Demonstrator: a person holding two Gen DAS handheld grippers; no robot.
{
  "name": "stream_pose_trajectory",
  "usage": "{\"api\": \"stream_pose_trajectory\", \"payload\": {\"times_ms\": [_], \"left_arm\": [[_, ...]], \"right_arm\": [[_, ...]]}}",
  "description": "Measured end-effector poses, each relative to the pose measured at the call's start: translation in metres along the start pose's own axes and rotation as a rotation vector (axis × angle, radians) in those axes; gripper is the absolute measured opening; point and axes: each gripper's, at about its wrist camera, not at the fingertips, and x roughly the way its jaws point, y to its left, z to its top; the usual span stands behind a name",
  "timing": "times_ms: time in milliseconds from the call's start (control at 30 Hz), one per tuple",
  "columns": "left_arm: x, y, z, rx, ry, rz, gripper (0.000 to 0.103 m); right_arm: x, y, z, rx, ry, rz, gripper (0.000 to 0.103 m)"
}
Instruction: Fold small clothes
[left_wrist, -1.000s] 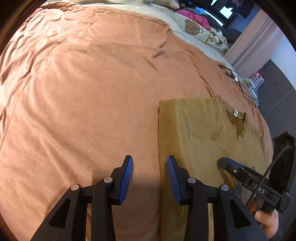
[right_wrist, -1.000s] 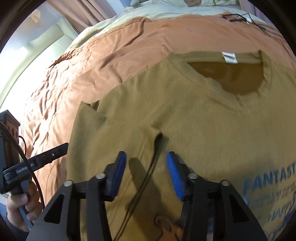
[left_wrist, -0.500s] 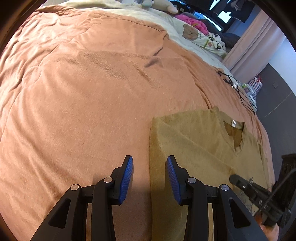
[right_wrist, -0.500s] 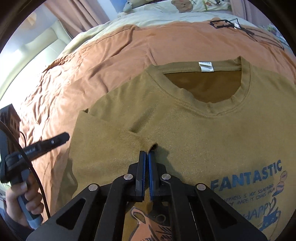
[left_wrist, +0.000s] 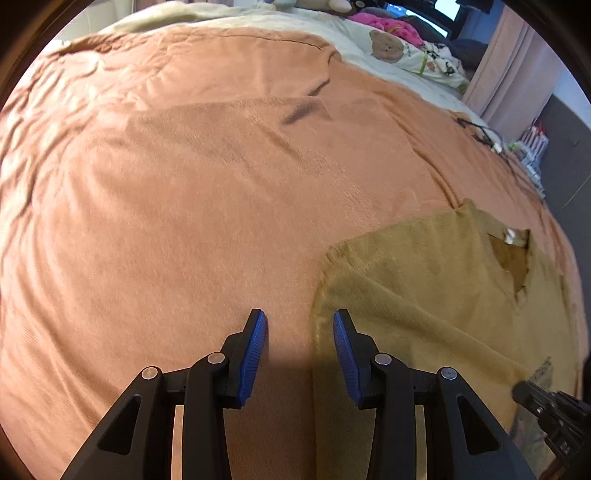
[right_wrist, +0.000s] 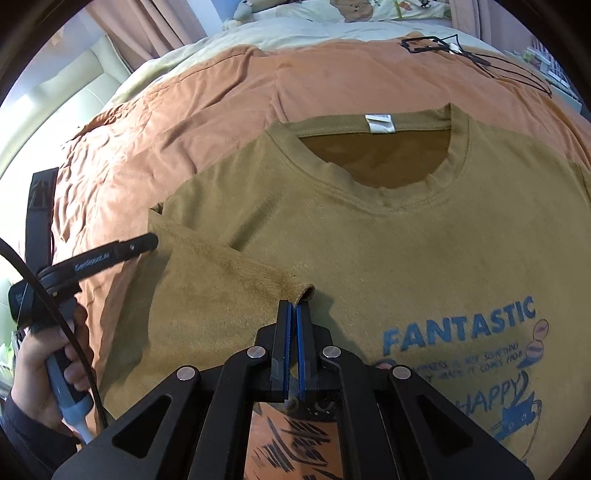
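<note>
A mustard T-shirt (right_wrist: 424, 251) with blue "FANTASTIC" print lies flat on the orange blanket (left_wrist: 184, 221), collar away from me. Its left side is folded inward as a flap (right_wrist: 221, 291). My right gripper (right_wrist: 294, 308) is shut on the inner corner of that flap, the blue pads pressed together on the fabric. In the left wrist view the T-shirt (left_wrist: 424, 280) sits at the lower right. My left gripper (left_wrist: 299, 325) stands open low over the blanket, with the shirt's left edge under the gap by its right finger. The left gripper's finger (right_wrist: 122, 251) also shows beside the flap.
Cream bedding with a bear print (left_wrist: 388, 46) lies at the bed's far end. A black cable (right_wrist: 443, 46) rests on the blanket beyond the collar. A person's hand (right_wrist: 44, 369) holds the left gripper's handle. Curtains (left_wrist: 513, 62) hang to the right.
My right gripper has shut on the flap's corner and drawn back, so more of the print shows. The left gripper has slid left, off the shirt toward its edge.
</note>
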Motion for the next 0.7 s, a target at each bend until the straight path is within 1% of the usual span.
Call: {"api": "stream_pose_trajectory", "payload": {"times_ms": [67, 133, 167, 233, 267, 300, 333, 367, 400, 567, 633, 700], "left_arm": [[-0.004, 0.002, 0.002, -0.005, -0.008, 0.031, 0.041], [-0.011, 0.007, 0.002, -0.004, -0.019, 0.057, 0.041], [-0.015, 0.010, 0.001, -0.006, -0.024, 0.053, 0.041], [-0.022, 0.016, -0.001, -0.022, -0.022, 0.042, 0.041], [-0.025, 0.019, -0.003, -0.033, -0.018, 0.035, 0.041], [-0.028, 0.021, -0.005, -0.041, -0.010, 0.022, 0.041], [-0.031, 0.021, -0.008, -0.040, -0.003, 0.012, 0.041], [-0.035, 0.020, -0.012, -0.033, 0.004, 0.002, 0.041], [-0.038, 0.017, -0.015, -0.025, 0.006, -0.004, 0.041], [-0.058, 0.001, -0.033, 0.017, 0.012, -0.036, 0.044], [-0.065, -0.005, -0.039, 0.036, 0.009, -0.025, 0.044], [-0.068, -0.009, -0.042, 0.035, 0.016, -0.031, 0.044]], "right_arm": [[-0.001, -0.004, 0.001, 0.013, 0.016, 0.023, 0.000], [-0.005, -0.008, 0.001, 0.015, 0.012, 0.027, 0.000], [-0.008, -0.011, 0.001, 0.011, 0.011, 0.018, 0.001], [-0.013, -0.019, -0.002, 0.017, 0.012, 0.033, 0.001], [-0.015, -0.024, -0.003, 0.020, 0.013, 0.035, 0.004], [-0.018, -0.027, -0.004, 0.022, 0.013, 0.035, 0.013], [-0.022, -0.032, -0.006, 0.024, 0.010, 0.038, 0.019], [-0.028, -0.038, -0.008, 0.025, 0.004, 0.039, 0.035], [-0.033, -0.045, -0.009, 0.031, -0.005, 0.035, 0.045], [-0.065, -0.082, -0.017, 0.067, -0.023, 0.047, 0.046], [-0.080, -0.095, -0.021, 0.068, -0.034, 0.041, 0.046], [-0.096, -0.112, -0.026, 0.081, -0.045, 0.033, 0.046]]}}
